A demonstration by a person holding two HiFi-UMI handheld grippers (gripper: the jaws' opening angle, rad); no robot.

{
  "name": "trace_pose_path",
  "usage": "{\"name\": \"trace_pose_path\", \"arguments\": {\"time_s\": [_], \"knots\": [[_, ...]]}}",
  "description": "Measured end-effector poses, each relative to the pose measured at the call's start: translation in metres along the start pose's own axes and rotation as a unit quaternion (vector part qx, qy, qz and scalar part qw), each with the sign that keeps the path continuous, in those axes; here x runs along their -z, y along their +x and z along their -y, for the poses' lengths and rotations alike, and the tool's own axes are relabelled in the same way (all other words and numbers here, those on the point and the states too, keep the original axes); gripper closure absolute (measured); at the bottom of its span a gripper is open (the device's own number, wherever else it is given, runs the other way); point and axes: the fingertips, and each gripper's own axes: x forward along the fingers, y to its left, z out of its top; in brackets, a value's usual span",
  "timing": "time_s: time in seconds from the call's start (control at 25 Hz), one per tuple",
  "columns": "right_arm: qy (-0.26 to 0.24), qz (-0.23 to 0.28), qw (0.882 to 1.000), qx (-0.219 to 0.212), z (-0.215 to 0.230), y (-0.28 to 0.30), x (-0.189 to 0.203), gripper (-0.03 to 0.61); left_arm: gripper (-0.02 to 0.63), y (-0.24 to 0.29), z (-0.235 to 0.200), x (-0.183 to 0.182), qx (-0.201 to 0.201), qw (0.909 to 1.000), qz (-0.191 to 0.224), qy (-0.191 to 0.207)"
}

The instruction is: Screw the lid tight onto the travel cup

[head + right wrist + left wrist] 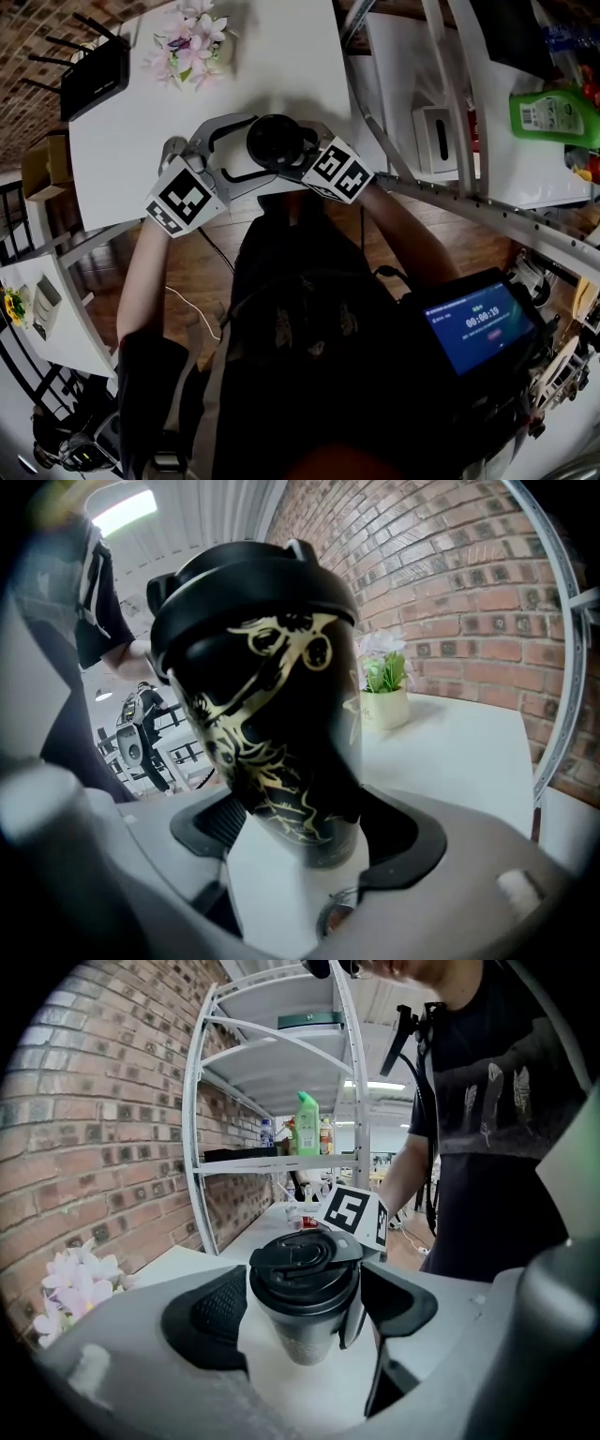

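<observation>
A black travel cup (281, 742) with a gold pattern stands near the front edge of the white table (281, 56). Its black lid (275, 142) with a flip tab sits on top. My right gripper (305, 829) comes from the right and is shut on the cup's lower body, with both pads against its sides. From the left, my left gripper (305, 1283) is at lid height, and the lid (305, 1265) fills the gap between its pads. One right-gripper finger (354, 1314) shows beside the cup. The cup's base is hidden in the head view.
A pot of pink flowers (192, 42) and a black router (92, 77) stand at the table's far side. A white metal shelf rack (469, 122) with a green bottle (553, 114) is to the right. A brick wall runs behind the table.
</observation>
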Motion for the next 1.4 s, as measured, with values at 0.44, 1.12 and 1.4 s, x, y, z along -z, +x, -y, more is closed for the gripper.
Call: {"name": "trace_pose_path", "arguments": {"time_s": [0.44,1.12,1.4], "knots": [[0.000,0.000,1.000,0.003,0.001,0.000,0.001,0.201,0.235,0.003,0.000,-0.001,-0.071,0.9973,0.011,-0.016],[0.017,0.013,1.000,0.006,-0.007,-0.015,0.002,0.161,0.227,-0.033,0.005,0.000,-0.125,0.9880,0.024,-0.088],[0.025,0.000,0.999,0.036,-0.019,-0.086,0.023,0.449,0.230,-0.103,0.008,0.001,-0.212,0.9620,0.075,-0.156]]}}
